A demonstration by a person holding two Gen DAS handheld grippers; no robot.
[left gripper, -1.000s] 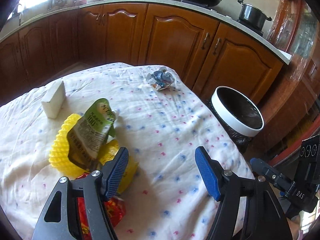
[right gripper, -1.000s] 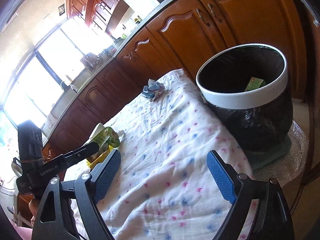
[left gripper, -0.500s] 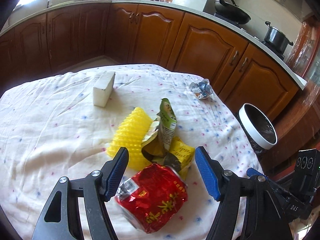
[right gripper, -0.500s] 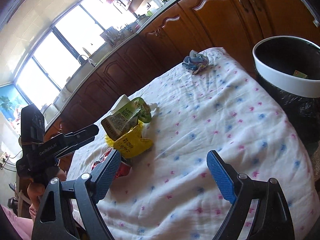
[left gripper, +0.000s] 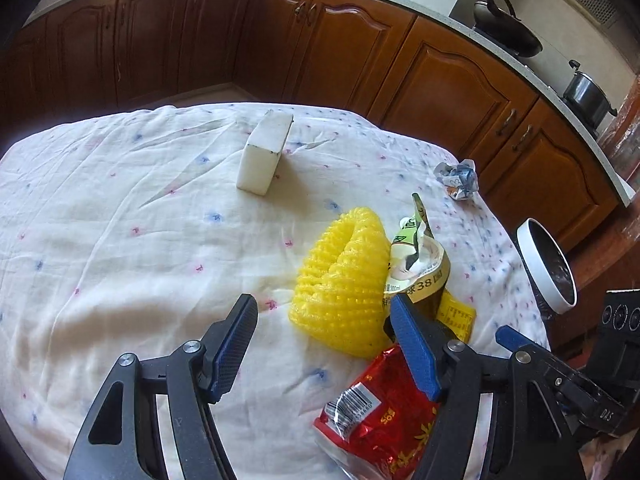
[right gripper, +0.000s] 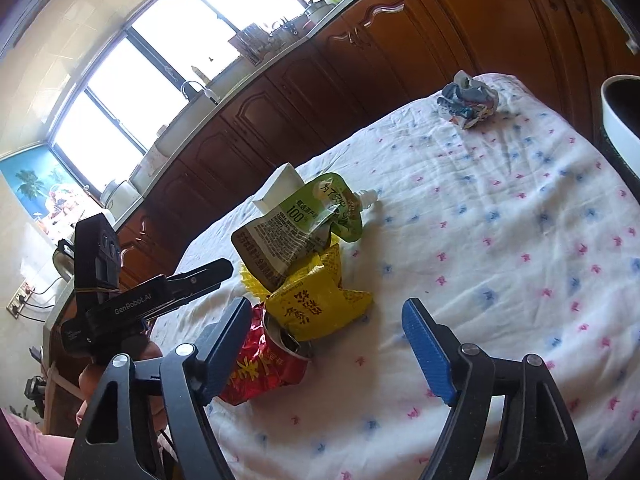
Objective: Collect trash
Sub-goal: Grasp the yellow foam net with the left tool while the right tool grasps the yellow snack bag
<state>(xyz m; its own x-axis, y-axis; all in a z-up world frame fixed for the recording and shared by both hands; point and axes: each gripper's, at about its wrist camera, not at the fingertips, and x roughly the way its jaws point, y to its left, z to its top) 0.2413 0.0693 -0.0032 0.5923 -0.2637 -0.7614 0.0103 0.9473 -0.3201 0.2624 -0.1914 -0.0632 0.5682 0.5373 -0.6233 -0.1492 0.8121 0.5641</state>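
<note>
Red wrapper (right gripper: 264, 364) touches closing right gripper's (right gripper: 326, 344) left jaw

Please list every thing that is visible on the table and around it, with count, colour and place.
white box: 1, white, far side of table
foam fruit net: 1, yellow, in the pile
drink pouch: 1, green, top of pile
yellow wrapper: 1, yellow, under pouch
red wrapper: 1, red, near edge of pile
crumpled wrapper: 1, blue-white, far corner
tablecloth: 1, white, dotted
bin: 1, white rim, beside table
cabinets: brown, behind
left gripper: jaws open, empty
right gripper: jaws closing, empty
</note>
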